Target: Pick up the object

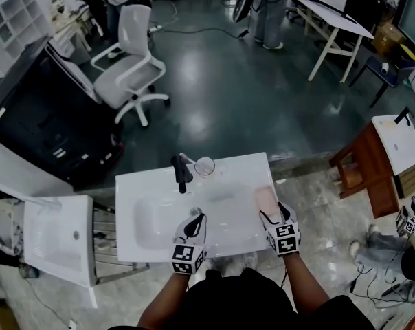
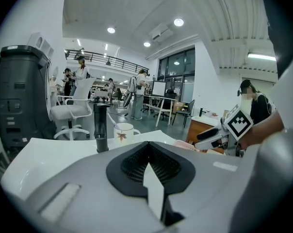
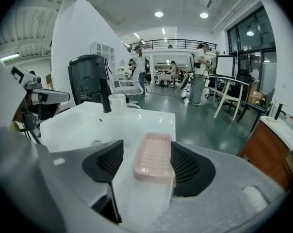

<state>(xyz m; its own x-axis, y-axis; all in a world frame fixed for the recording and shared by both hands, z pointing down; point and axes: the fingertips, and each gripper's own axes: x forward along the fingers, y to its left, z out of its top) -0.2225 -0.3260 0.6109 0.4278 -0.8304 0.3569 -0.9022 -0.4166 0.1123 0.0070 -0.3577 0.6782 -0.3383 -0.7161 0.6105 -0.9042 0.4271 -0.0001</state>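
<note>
Right gripper (image 1: 273,216) is out over the sink's edge, forearm running in from 5 o'clock, and its jaws stand apart around the pink soap dish (image 3: 154,157), which sits flat on the white sink (image 1: 229,184) at about 3 o'clock of the bowl, with a clear gap at the left pad. Over at 9 o'clock from it, the left gripper (image 1: 196,222) hovers above the bowl's near rim with jaws pressed together on nothing, forearm coming in from 7 o'clock. Beyond them, at 12 o'clock, stand the black faucet (image 1: 181,172) and a mug (image 1: 205,166) just beside it.
</note>
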